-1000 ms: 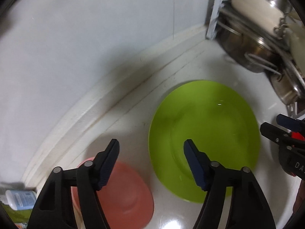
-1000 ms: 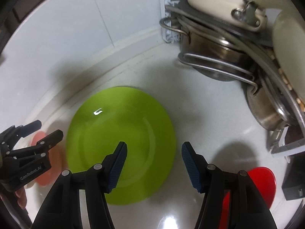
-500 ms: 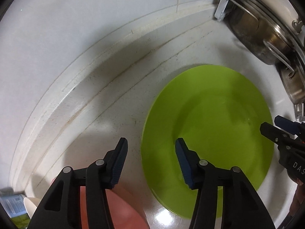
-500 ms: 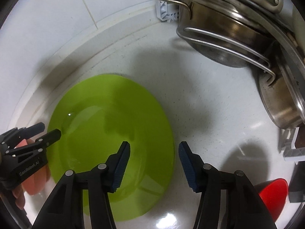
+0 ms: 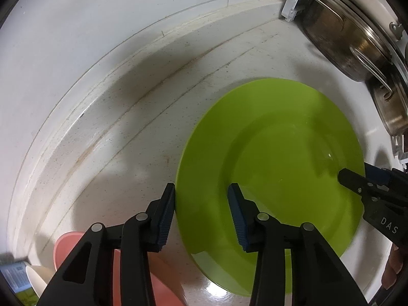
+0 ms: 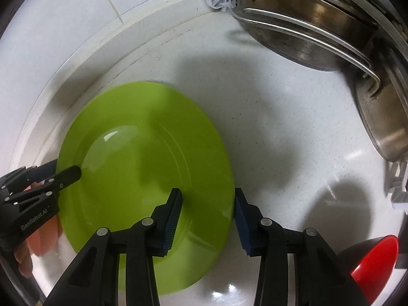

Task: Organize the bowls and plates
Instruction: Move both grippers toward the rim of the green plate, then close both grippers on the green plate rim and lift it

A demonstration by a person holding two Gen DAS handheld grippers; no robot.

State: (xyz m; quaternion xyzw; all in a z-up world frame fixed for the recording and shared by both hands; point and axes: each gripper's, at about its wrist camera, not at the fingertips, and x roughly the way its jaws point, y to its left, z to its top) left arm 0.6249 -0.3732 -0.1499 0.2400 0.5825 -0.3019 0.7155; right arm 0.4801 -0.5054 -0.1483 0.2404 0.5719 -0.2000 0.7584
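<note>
Both of my grippers have closed in on the green plate [image 5: 270, 158] lying flat on the white counter [image 6: 280, 132]. Left gripper [image 5: 202, 204] straddles its left rim, jaws spread; right gripper [image 6: 207, 209] straddles the right rim, also spread, nothing pinched.

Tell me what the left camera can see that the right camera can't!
Only the left wrist view shows the pink bowl's inside, a blue-labelled container and a cream-coloured object in the bottom-left corner. Only the right wrist view shows the red bowl. Both show the green plate on the white counter, steel pots, and both open claws, left claw and right claw, at opposite plate edges.
</note>
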